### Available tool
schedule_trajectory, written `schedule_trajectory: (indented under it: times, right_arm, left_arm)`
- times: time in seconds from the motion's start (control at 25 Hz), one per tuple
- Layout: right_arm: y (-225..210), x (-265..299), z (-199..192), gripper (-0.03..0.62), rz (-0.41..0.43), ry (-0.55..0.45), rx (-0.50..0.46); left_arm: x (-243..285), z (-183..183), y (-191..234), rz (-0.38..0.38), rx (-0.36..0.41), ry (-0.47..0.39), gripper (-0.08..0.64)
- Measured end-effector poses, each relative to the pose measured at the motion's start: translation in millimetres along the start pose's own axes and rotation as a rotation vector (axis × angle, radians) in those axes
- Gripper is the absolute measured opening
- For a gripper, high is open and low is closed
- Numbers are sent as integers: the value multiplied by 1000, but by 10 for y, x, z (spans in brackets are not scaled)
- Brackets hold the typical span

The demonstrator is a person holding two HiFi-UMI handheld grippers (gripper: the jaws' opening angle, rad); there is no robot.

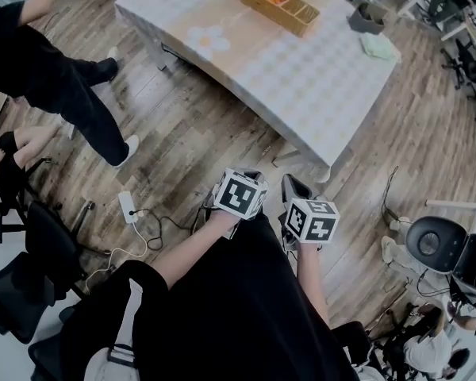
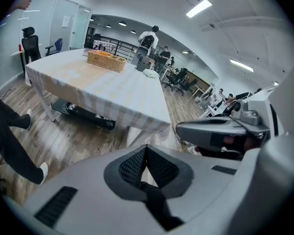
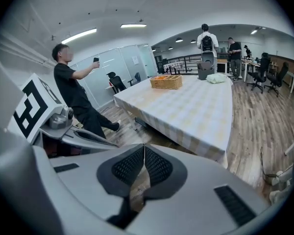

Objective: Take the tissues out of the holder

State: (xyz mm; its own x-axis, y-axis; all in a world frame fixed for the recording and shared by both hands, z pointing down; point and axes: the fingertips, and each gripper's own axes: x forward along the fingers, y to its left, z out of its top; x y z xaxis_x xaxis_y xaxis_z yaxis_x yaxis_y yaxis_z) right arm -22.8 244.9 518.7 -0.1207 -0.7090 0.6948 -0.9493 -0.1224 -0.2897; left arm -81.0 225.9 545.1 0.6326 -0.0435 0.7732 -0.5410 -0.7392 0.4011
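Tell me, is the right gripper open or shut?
Shut. The right gripper has its black pads meeting at the tips, nothing between them.

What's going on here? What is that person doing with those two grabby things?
A person holds tongs in each hand. The left tongs and the right tongs are both shut, with nothing in them. They are well short of the table. At its far end sit a grey holder, a pale green wad beside it, and a wooden tray. Nothing has been touched yet.
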Motion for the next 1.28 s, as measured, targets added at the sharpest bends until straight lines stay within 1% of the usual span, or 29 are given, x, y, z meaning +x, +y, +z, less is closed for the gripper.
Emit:
schedule_trajectory:
  times: [0.28,0.52,0.68,0.84,1.04,1.28]
  right_arm:
    - [-355,228,362,17,43,20,-9]
    - [-633,363,658,15,69,34,-35]
    - [-754,443,897,15,108,11,-50]
    - [-905,506,1108,15,166,-16,-43]
    - [-1058,598,1239,15,218,-17,-36]
    - [-1027,709,1258,15,270,8,-49]
  left_arm:
    - [290,491,20,18,-20,5,0]
    - [432,837,45,50,-41,-8,0]
    - [542,1074,45,73,-54,-20,0]
    - [639,1281,54,104,-67,-22,0]
    - [697,1429,62,145,-87,-29,0]
    - [717,1438,136,183,-124,-30,0]
